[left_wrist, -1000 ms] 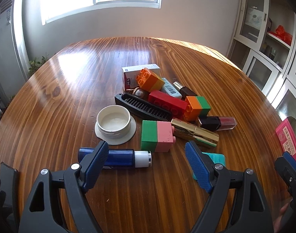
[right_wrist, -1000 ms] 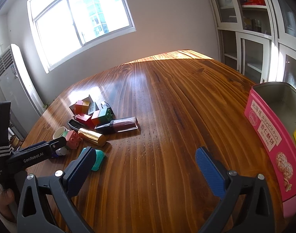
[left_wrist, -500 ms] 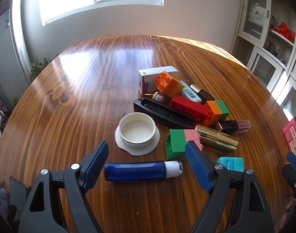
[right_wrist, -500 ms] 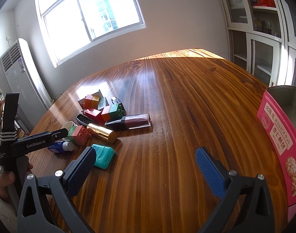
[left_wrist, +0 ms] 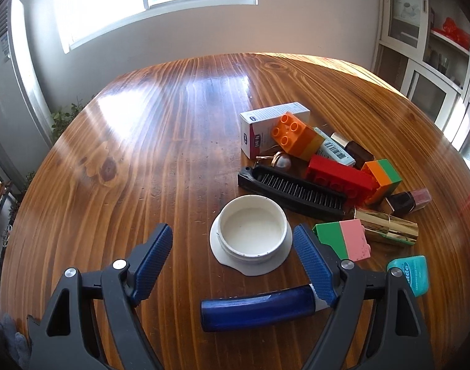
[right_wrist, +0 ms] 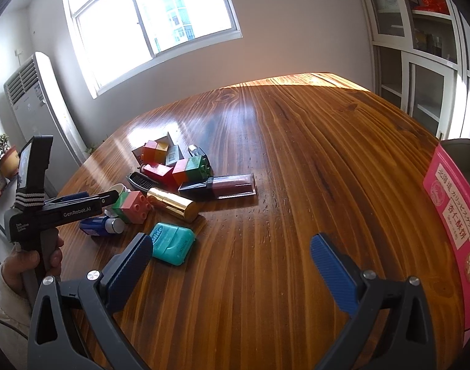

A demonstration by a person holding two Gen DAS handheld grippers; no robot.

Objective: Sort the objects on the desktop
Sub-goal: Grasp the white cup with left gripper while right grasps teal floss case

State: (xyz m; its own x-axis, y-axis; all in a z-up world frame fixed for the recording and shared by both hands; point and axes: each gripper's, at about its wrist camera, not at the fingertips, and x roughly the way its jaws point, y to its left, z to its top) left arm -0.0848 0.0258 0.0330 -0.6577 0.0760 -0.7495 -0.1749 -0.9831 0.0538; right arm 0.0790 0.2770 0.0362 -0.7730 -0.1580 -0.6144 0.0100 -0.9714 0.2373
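Note:
My left gripper (left_wrist: 233, 236) stands open over the table, its blue pads either side of a white open jar (left_wrist: 253, 231) just ahead. A blue tube (left_wrist: 256, 308) lies crosswise under it, white cap hidden behind the right finger. To the right lie a green-pink brick (left_wrist: 343, 240), a gold lipstick (left_wrist: 386, 228) and a teal floss box (left_wrist: 409, 274). My right gripper (right_wrist: 231, 246) is open above bare wood, the floss box (right_wrist: 171, 242) by its left finger. The left gripper (right_wrist: 108, 199) shows there too, held by a hand (right_wrist: 28, 262).
Behind the jar lies a pile: black comb (left_wrist: 293, 191), red brick (left_wrist: 339, 175), orange-green brick (left_wrist: 383, 178), orange-yellow brick (left_wrist: 296, 135), white carton (left_wrist: 265, 120), dark lip gloss (left_wrist: 407, 200). A pink tin (right_wrist: 451, 215) stands at the table's right edge.
My left gripper has slid leftward: the blue tube went from its left finger to under the right one, and the white jar now sits between the tips. The right gripper barely shifted.

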